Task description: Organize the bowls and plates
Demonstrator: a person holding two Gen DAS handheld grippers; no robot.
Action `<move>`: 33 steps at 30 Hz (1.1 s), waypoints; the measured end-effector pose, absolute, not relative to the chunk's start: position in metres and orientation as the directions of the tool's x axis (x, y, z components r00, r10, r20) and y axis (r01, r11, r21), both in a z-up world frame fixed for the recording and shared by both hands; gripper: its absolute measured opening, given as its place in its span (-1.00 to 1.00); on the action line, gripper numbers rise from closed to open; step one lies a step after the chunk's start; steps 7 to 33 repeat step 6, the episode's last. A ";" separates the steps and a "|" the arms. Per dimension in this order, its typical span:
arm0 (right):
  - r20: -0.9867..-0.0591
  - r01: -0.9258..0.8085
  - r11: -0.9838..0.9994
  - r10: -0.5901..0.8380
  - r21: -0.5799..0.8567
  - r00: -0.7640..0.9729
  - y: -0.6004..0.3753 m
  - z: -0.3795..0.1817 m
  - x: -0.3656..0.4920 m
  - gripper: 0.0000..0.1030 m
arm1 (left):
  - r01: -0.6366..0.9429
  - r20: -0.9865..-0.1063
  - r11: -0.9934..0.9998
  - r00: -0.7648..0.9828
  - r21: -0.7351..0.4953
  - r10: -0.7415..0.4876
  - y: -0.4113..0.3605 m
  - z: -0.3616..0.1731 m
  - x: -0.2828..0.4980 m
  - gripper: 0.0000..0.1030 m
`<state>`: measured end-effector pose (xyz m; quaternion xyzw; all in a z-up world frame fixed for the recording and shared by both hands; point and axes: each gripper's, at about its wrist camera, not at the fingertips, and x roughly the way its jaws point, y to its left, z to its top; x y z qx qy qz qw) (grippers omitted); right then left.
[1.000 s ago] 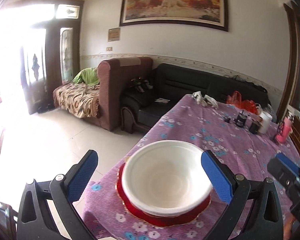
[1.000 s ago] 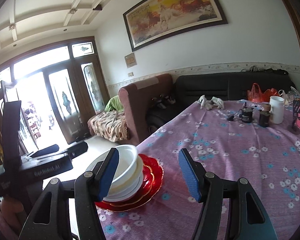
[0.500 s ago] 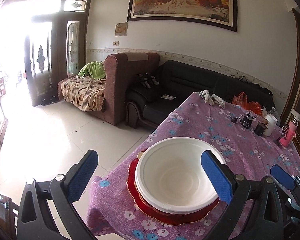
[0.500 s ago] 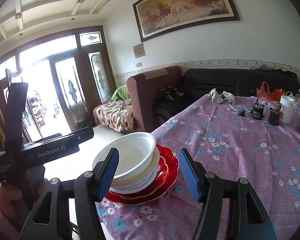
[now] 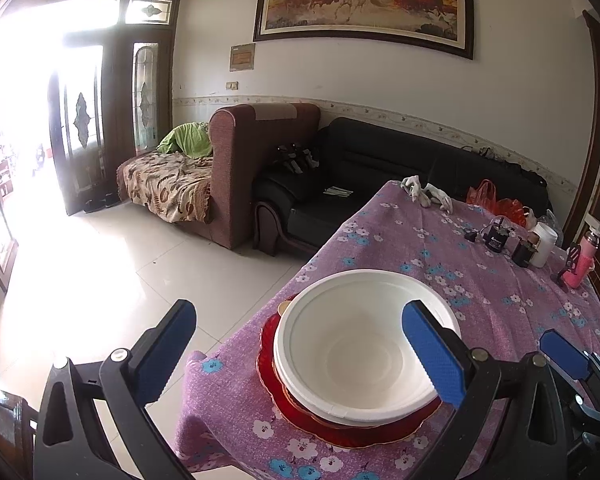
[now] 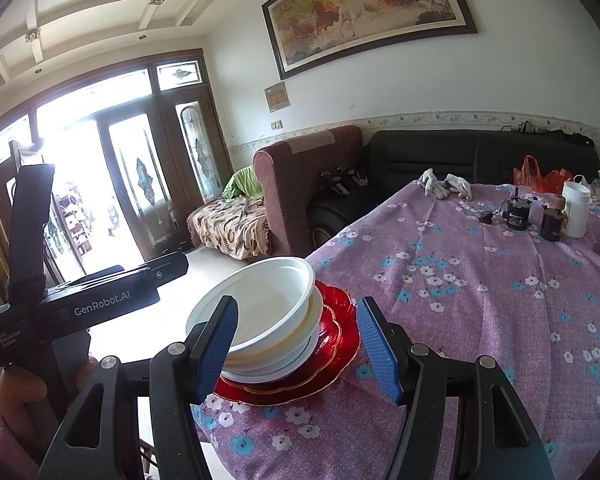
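A stack of white bowls (image 5: 356, 348) sits on red scalloped plates (image 5: 340, 428) at the near left corner of the table with the purple floral cloth (image 5: 480, 280). My left gripper (image 5: 300, 356) is open and empty, pulled back off the table corner, its right finger in front of the bowls. In the right wrist view the bowl stack (image 6: 268, 312) rests on the red plates (image 6: 332, 344), and my right gripper (image 6: 298, 344) is open and empty just before the stack. The left gripper body (image 6: 92, 300) hovers left of the bowls.
At the table's far end stand a white jar (image 6: 575, 210), small black devices (image 6: 518, 214), a pink bottle (image 5: 578, 260), grey gloves (image 6: 444, 186) and a red bag (image 6: 540, 176). Beyond the table edge are a black sofa (image 5: 380, 168), a brown armchair (image 5: 260, 160) and tiled floor.
Both grippers have drawn back and away from the stack, staying open. The left view has shifted left, so the bowls now sit right of centre.
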<state>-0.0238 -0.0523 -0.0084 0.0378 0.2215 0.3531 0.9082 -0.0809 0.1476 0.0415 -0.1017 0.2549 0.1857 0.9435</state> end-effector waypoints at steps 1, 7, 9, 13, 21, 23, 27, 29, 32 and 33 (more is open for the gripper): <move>-0.377 -0.624 0.748 0.658 0.226 0.652 -0.052 -0.009 -0.023 0.29 | -0.398 -0.519 0.912 0.803 -0.097 0.295 0.147 0.040 -0.081 1.00; -0.382 -0.617 0.749 0.659 0.244 0.648 -0.053 -0.013 -0.021 0.29 | -0.393 -0.521 0.914 0.802 -0.096 0.290 0.145 0.038 -0.080 1.00; -0.382 -0.617 0.749 0.659 0.244 0.648 -0.053 -0.013 -0.021 0.29 | -0.393 -0.521 0.914 0.802 -0.096 0.290 0.145 0.038 -0.080 1.00; -0.382 -0.617 0.749 0.659 0.244 0.648 -0.053 -0.013 -0.021 0.29 | -0.393 -0.521 0.914 0.802 -0.096 0.290 0.145 0.038 -0.080 1.00; -0.382 -0.617 0.749 0.659 0.244 0.648 -0.053 -0.013 -0.021 0.29 | -0.393 -0.521 0.914 0.802 -0.096 0.290 0.145 0.038 -0.080 1.00; -0.382 -0.617 0.749 0.659 0.244 0.648 -0.053 -0.013 -0.021 0.29 | -0.393 -0.521 0.914 0.802 -0.096 0.290 0.145 0.038 -0.080 1.00; -0.382 -0.617 0.749 0.659 0.244 0.648 -0.053 -0.013 -0.021 0.29 | -0.393 -0.521 0.914 0.802 -0.096 0.290 0.145 0.038 -0.080 1.00; -0.382 -0.617 0.749 0.659 0.244 0.648 -0.053 -0.013 -0.021 0.29 | -0.393 -0.521 0.914 0.802 -0.096 0.290 0.145 0.038 -0.080 1.00; -0.382 -0.617 0.749 0.659 0.244 0.648 -0.053 -0.013 -0.021 0.29 | -0.393 -0.521 0.914 0.802 -0.096 0.290 0.145 0.038 -0.080 1.00; -0.382 -0.617 0.749 0.659 0.244 0.648 -0.053 -0.013 -0.021 0.29 | -0.393 -0.521 0.914 0.802 -0.096 0.290 0.145 0.038 -0.080 1.00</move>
